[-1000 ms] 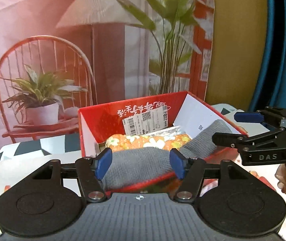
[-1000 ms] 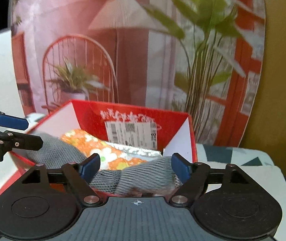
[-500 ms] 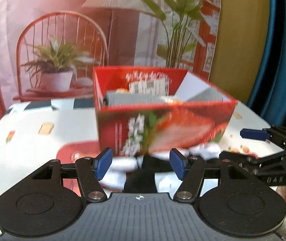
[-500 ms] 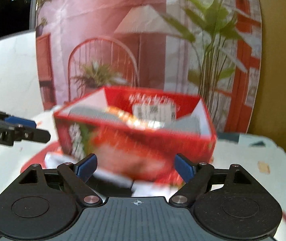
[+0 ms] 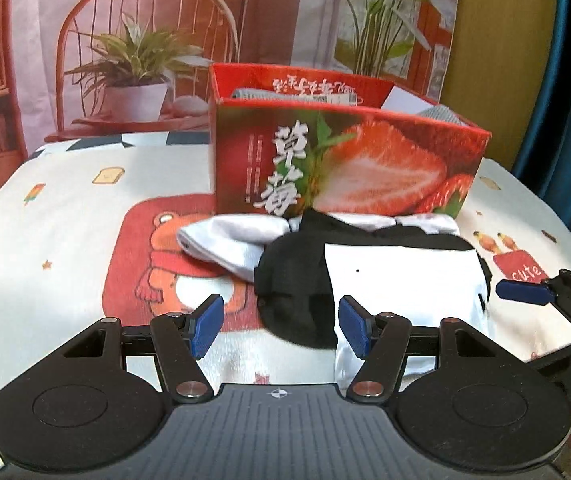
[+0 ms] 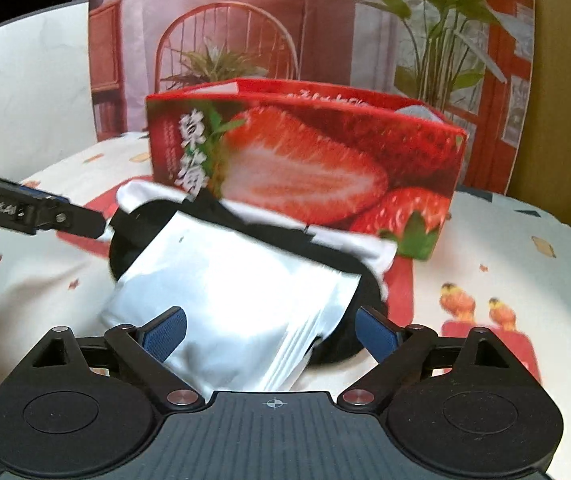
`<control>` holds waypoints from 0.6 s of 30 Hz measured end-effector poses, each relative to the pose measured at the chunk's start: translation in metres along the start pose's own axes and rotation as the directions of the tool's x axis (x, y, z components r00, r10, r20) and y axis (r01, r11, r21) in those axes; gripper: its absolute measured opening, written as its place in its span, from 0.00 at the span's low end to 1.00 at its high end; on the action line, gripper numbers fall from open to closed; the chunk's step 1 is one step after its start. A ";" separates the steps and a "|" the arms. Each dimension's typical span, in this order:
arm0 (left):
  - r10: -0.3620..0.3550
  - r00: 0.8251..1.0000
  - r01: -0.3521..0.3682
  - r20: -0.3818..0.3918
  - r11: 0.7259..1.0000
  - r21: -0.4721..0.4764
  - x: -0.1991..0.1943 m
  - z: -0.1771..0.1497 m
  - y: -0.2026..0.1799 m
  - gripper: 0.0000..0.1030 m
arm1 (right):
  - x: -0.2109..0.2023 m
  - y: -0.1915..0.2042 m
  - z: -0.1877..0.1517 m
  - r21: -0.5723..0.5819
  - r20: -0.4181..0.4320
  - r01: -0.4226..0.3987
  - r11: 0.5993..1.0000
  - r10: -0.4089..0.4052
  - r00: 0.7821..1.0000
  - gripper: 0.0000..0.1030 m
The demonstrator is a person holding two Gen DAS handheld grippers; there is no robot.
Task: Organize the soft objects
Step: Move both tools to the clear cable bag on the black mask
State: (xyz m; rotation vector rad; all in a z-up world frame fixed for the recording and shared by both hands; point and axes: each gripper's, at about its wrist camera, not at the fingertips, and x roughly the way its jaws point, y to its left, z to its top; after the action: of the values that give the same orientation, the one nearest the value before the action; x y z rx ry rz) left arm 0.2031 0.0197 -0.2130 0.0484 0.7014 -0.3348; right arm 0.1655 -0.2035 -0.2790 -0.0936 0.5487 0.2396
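Observation:
A red strawberry box (image 5: 345, 160) (image 6: 305, 160) stands on the table with grey cloth (image 5: 441, 114) inside it. In front of the box lies a pile: a white sock (image 5: 229, 244), a black soft piece (image 5: 297, 280) (image 6: 125, 240) and a silver-white pouch (image 5: 401, 276) (image 6: 225, 292) on top. My left gripper (image 5: 281, 326) is open just before the black piece, and its pads touch nothing. My right gripper (image 6: 271, 332) hovers low over the pouch's near corner. Its jaws are opening, and the pads are clear of the pouch.
The table wears a white cloth with cartoon prints and a red bear patch (image 5: 153, 264). A printed backdrop of a chair and plants (image 5: 137, 52) hangs behind the box. A blue curtain (image 5: 565, 100) is at the far right. Each gripper shows at the edge of the other's view.
Both grippers have drawn back from over the box and sunk to the pile in front of it. The grey cloth stays in the box. The right jaws stand wider.

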 end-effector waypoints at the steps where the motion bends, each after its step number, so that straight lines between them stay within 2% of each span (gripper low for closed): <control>1: -0.001 1.000 0.001 -0.004 1.000 -0.004 0.000 -0.001 0.000 0.64 | 0.000 0.003 -0.003 -0.018 -0.004 0.001 1.000 -0.001 1.000 0.87; 8: -0.005 1.000 0.005 -0.019 1.000 -0.011 0.003 -0.008 0.002 0.64 | -0.004 0.019 -0.005 -0.125 0.005 -0.005 0.992 0.006 1.000 0.88; 18: -0.023 1.000 0.023 -0.020 1.000 -0.015 0.004 -0.011 0.001 0.62 | 0.008 0.018 -0.010 -0.113 -0.068 -0.007 0.994 -0.001 0.998 0.88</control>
State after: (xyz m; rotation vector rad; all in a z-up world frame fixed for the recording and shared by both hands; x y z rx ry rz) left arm 0.1995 0.0216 -0.2240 0.0295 0.7246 -0.3517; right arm 0.1628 -0.1865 -0.2918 -0.2119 0.6027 0.2714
